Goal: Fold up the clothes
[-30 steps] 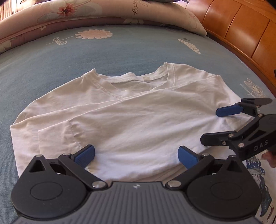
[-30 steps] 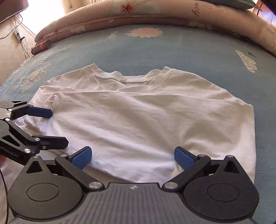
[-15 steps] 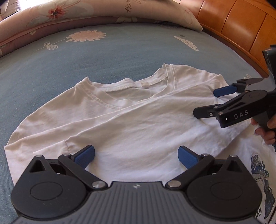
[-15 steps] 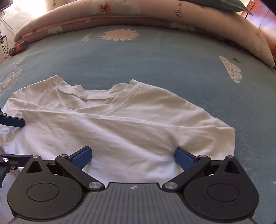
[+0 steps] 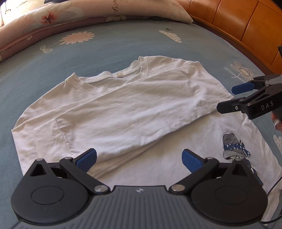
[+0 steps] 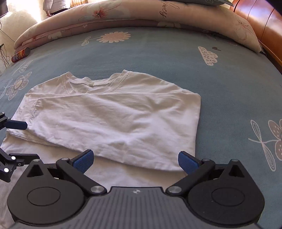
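While spread wide and gripping nothing, hovers low over the near part of the white shirt: left claw, blue pads well apart, bare cloth showing between them. Likewise wide and empty, poised over the near right portion of the same shirt: right claw. From the left camera, enters at the right edge just beside the folded side of the shirt, tips parted; contact with the cloth too close to call. Both claws level with each other and pointing toward the collar, one at each side of the shirt. Only fingertips of the person's hand visible behind the right claw; wrists and sleeves out of view.

Lies flat on the blue flowered sheet, collar at the far end, lower part nearest the cameras. Appears roughly half folded: both sides turned inward, one sleeve laid across the body, outline narrowed to a rough rectangle. Lower part with the printed figure spread out unfolded beneath the claws. Probably left to do: taking the near edge at two points and carrying it up toward the collar, then smoothing.

Beyond the shirt: rolled flowered quilt, wooden headboard, a small can at the far left edge of the bed.
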Available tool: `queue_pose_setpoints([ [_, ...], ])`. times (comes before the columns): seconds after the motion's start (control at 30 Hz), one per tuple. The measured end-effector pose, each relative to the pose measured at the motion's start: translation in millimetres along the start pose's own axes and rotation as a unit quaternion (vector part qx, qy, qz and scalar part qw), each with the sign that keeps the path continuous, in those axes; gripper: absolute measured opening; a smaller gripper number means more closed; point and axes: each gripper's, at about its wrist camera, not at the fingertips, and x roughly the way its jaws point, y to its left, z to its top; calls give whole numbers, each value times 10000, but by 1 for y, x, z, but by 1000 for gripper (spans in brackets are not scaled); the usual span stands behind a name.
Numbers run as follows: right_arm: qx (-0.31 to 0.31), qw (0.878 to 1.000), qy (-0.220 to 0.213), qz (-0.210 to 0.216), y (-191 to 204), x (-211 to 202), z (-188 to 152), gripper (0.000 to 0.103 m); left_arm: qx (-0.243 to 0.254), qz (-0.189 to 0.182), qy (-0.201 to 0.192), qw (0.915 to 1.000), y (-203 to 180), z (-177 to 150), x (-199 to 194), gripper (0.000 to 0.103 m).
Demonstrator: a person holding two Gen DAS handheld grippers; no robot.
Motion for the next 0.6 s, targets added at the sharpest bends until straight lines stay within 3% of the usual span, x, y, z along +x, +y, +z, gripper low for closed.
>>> queue_pose_setpoints([
  [0.23, -259, 9985, 223, 423, 22, -25, -42, 103, 382, 105, 371, 9985, -36, -39, -28, 102],
  [0.43, -756, 9933, 383, 790, 25, -47, -68, 103, 511, 536, 803, 9940, -52, -80, -68, 102],
  [0.6, -1357, 9878, 676, 348, -8, -80, -105, 103, 589, 828, 1335, 9858, -64, -124, -102, 102],
])
